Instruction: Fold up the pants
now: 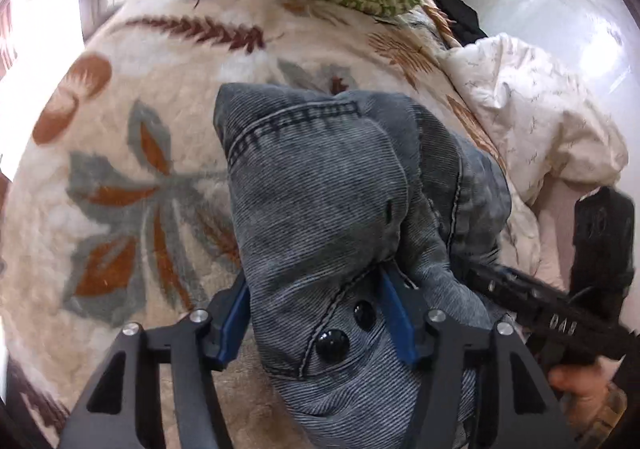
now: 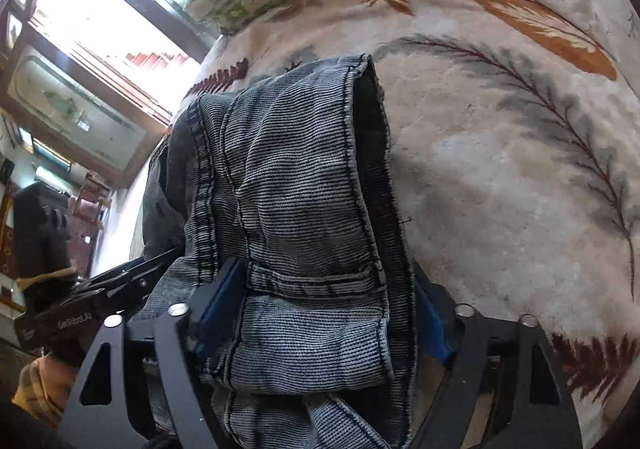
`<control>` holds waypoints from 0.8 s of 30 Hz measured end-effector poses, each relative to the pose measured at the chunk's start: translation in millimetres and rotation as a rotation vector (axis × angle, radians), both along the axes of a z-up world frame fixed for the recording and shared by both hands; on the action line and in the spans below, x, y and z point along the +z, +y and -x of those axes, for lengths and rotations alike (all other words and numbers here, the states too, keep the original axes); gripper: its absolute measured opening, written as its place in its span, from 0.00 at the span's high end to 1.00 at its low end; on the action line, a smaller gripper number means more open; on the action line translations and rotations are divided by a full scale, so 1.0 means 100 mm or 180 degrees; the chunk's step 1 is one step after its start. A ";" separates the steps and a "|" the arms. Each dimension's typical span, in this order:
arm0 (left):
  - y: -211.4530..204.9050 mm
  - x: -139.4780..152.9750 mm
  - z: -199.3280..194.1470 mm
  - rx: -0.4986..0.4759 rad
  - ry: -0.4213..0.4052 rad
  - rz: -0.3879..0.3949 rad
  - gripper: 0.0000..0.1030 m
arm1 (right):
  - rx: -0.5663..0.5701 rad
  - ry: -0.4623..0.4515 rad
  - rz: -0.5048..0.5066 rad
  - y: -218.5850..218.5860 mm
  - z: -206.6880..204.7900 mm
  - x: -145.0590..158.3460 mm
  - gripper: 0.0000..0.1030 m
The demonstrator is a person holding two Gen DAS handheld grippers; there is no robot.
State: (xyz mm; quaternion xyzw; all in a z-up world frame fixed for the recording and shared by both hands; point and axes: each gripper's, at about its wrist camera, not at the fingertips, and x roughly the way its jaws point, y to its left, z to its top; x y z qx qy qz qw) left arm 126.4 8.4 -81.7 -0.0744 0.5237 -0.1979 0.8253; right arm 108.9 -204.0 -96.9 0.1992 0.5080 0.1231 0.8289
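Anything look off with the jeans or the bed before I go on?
Nothing damaged or spilled. The jeans are bunched thick between both tongs, left and right, rather than lying flat, so the fold looks lumpy. The leaf-print blanket underneath looks smooth.

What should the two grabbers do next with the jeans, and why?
Probably lower the jeans onto the blanket and lay them flat. The left gripper and the right gripper each pinch a thick bunch of denim, and the cloth hangs crumpled between them above the bed, so it likely needs a flat spot before a tidy fold can be made.
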 end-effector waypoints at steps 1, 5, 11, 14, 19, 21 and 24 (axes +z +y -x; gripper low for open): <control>-0.02 0.04 0.01 0.0006 -0.0027 0.0000 0.45 | -0.0042 -0.0012 -0.0027 -0.03 0.01 0.03 0.52; -0.04 0.26 -0.01 -0.0020 -0.0157 0.0056 0.49 | -0.0020 -0.0207 0.0028 0.00 0.06 0.27 0.70; -0.32 0.65 -0.40 -0.0247 -0.0420 0.0000 0.48 | -0.0145 -0.0538 0.0100 -0.11 -0.11 0.61 0.70; -0.57 0.69 -0.69 -0.0323 -0.0459 -0.0060 0.48 | -0.0227 -0.0616 0.0174 -0.28 -0.30 0.74 0.70; -0.91 0.45 -1.19 -0.0367 -0.0289 -0.0066 0.44 | -0.0269 -0.0612 0.0374 -0.58 -0.66 0.71 0.69; -1.05 0.24 -1.34 -0.0376 -0.0208 -0.0202 0.42 | -0.0306 -0.0533 0.0403 -0.71 -0.83 0.57 0.68; -1.10 0.03 -1.45 -0.0271 -0.0286 -0.0271 0.24 | -0.0301 -0.0321 0.0426 -0.85 -1.01 0.24 0.61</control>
